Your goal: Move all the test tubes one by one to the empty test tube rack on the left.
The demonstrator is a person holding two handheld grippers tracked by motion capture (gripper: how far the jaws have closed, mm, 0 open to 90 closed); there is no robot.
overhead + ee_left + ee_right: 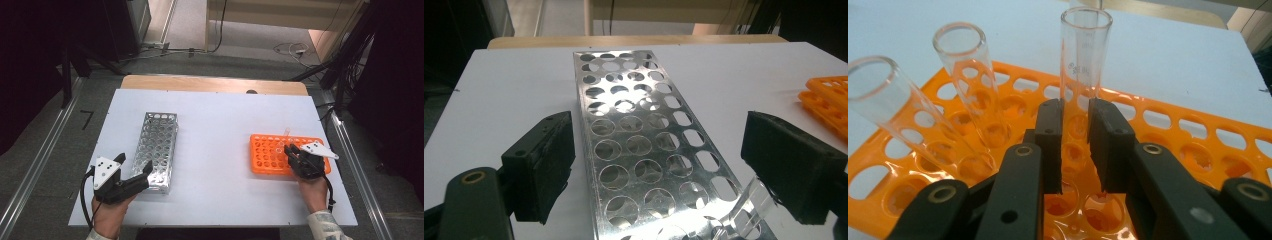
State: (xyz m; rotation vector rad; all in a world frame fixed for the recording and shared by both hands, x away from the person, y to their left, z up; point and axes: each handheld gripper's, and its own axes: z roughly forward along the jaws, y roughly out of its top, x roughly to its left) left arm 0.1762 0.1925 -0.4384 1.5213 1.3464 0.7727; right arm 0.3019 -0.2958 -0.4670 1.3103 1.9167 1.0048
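Note:
A clear glass test tube stands upright in the orange plastic rack, and my right gripper is shut on its lower part, one black pad on each side. From above, that gripper sits over the near right part of the orange rack, with the tube rising past it. Two more empty tubes lean in holes to the left. My left gripper is open, its jaws standing wide on either side of the near end of the shiny metal rack without touching it.
The metal rack lies lengthwise on the left of the white table, its holes empty. A corner of the orange rack shows at the right of the left gripper view. Metal rails and cables run along the floor beside the table.

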